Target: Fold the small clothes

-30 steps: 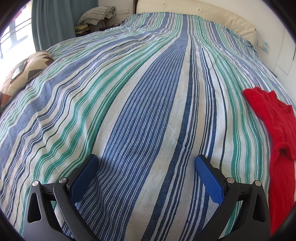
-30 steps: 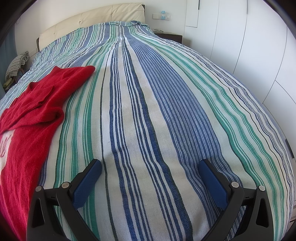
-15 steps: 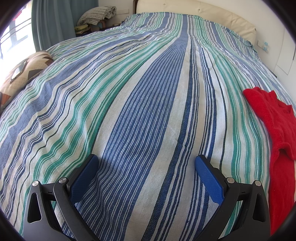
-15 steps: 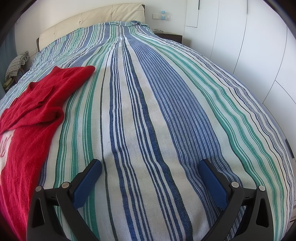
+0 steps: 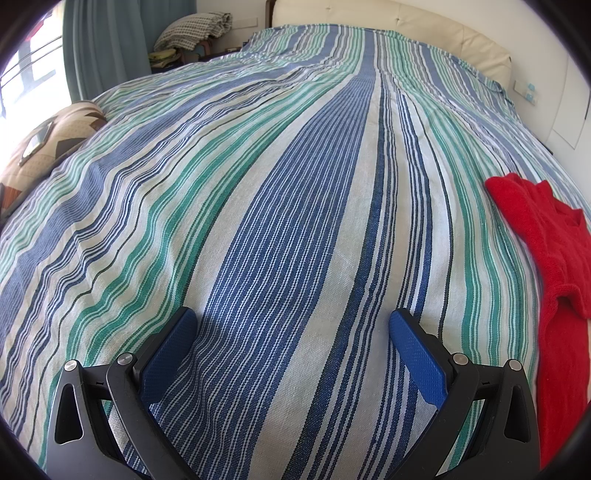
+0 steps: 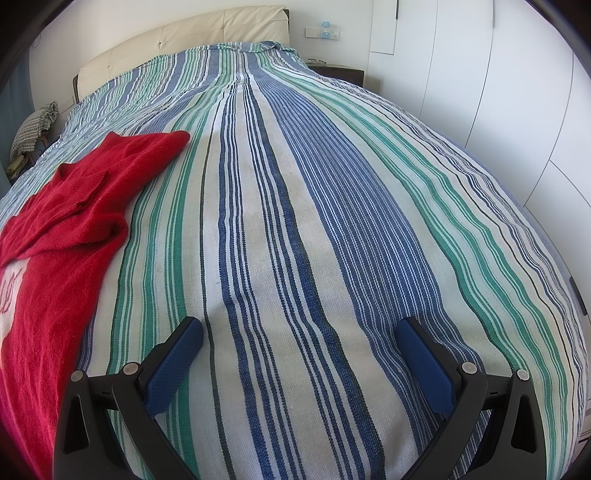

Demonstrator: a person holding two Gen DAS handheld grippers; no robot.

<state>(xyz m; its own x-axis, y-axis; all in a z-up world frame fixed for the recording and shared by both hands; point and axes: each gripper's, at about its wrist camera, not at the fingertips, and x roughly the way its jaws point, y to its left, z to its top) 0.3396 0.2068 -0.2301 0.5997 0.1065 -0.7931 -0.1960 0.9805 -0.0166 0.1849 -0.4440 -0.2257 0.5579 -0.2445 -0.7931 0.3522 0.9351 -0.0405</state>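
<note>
1. Grippers first: two of them, each with two blue-padded fingers on black arms. The left gripper (image 5: 291, 325) has its jaws spread wide and grasps nothing; the right gripper (image 6: 299, 334) is just the same — spread wide, nothing between the pads.
2. Both hover low over the striped bedspread (image 5: 280, 192), with bare blue, green and white stripes showing between the fingers.
3. One red garment (image 6: 74, 229) lies crumpled on the bedspread. It sits to the right of the left gripper and to the left of the right gripper, so it lies between the two, and neither gripper touches it.
4. Writing: a white patch (image 6: 9, 291) on the garment's front carries red marks at the edge of the right wrist view — too cut off to read. No other label can be made out.
5. Farther out: one cream padded headboard (image 6: 177, 40) at the far end of the bed, one brown patterned cushion (image 5: 48, 144) off the bed's left edge, one checked folded cloth (image 5: 195, 29) on top of a pile by the teal curtain (image 5: 110, 44), and white wardrobe doors (image 6: 517, 110) along the right side.
</note>
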